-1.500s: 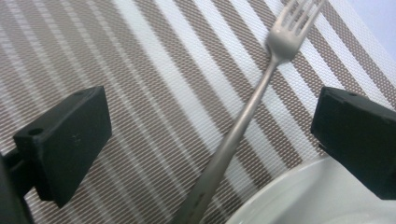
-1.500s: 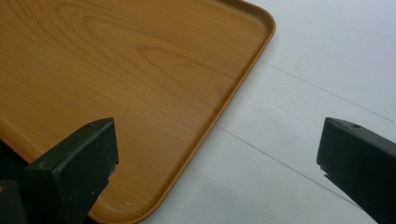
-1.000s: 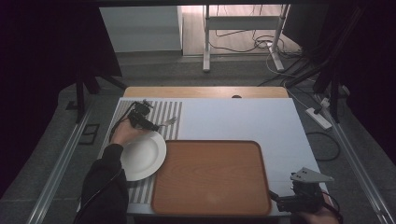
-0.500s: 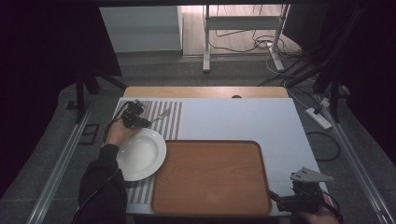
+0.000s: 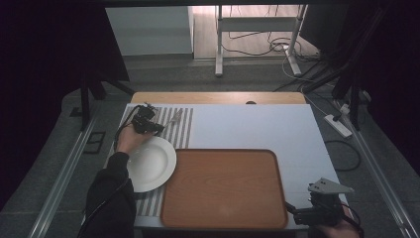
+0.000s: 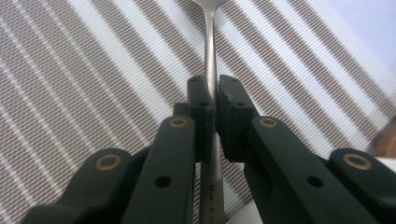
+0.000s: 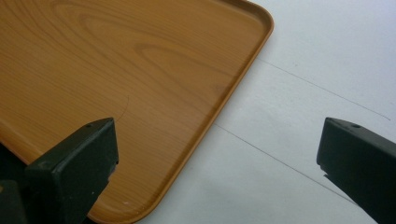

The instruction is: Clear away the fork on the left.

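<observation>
A metal utensil [image 6: 211,42] lies on the striped placemat [image 6: 93,93], its handle running between the jaws of my left gripper [image 6: 215,84]. Those jaws have just closed and their pads now press on the handle. In the high view the left gripper [image 5: 157,128] sits just beyond the white plate [image 5: 151,163], with the utensil [image 5: 174,119] pointing away to the upper right. My right gripper [image 5: 292,210] rests at the near right corner of the table. Its jaws [image 7: 217,135] stand wide open and empty over the corner of the wooden tray [image 7: 116,60].
The wooden tray [image 5: 223,188] lies in the near middle of the white table [image 5: 257,124], right of the plate. The striped placemat [image 5: 184,130] covers the table's left part. Cables and a power strip [image 5: 338,125] lie on the floor to the right.
The left hand has edged slightly left and nearer beside the plate's far rim. The right gripper has stayed where it was.
</observation>
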### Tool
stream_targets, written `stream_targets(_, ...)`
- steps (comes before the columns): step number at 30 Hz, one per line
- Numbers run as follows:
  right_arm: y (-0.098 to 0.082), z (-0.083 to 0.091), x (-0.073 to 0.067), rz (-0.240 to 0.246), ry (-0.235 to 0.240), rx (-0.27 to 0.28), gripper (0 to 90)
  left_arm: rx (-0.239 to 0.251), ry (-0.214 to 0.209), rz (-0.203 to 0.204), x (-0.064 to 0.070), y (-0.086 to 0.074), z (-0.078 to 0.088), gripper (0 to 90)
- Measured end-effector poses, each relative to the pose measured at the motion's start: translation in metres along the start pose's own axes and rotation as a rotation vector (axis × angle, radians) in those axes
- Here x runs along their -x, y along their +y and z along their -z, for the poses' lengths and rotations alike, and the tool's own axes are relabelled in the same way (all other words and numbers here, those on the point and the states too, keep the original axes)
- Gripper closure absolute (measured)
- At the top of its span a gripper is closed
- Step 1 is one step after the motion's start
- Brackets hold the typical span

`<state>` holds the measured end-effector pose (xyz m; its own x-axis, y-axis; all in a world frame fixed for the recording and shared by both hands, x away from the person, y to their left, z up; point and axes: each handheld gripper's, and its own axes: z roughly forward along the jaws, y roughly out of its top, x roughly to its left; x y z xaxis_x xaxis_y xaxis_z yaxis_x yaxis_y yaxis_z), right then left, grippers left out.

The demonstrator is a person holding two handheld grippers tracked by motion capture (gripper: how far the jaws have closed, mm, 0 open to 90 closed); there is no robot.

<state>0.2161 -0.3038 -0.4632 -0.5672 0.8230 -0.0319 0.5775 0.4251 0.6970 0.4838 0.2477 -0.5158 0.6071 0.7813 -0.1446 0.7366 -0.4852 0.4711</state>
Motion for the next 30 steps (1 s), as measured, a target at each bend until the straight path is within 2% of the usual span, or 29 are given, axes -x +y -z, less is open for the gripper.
stream_targets(10,0.0,0.0,0.0,0.0,0.002,0.001,0.0,0.025,-0.032,-0.02,0.015,0.011,0.0,84.3)
stream_targets(18,0.0,0.0,0.0,0.001,0.002,0.001,0.0,0.024,-0.042,-0.058,0.034,0.023,-0.003,84.3)
stream_targets(27,0.0,0.0,0.0,0.004,0.002,0.001,0.0,0.027,-0.068,-0.073,0.055,0.032,-0.008,84.3)
stream_targets(30,0.0,0.0,0.0,0.005,0.003,0.0,0.0,0.021,-0.078,-0.09,0.064,0.035,-0.01,84.3)
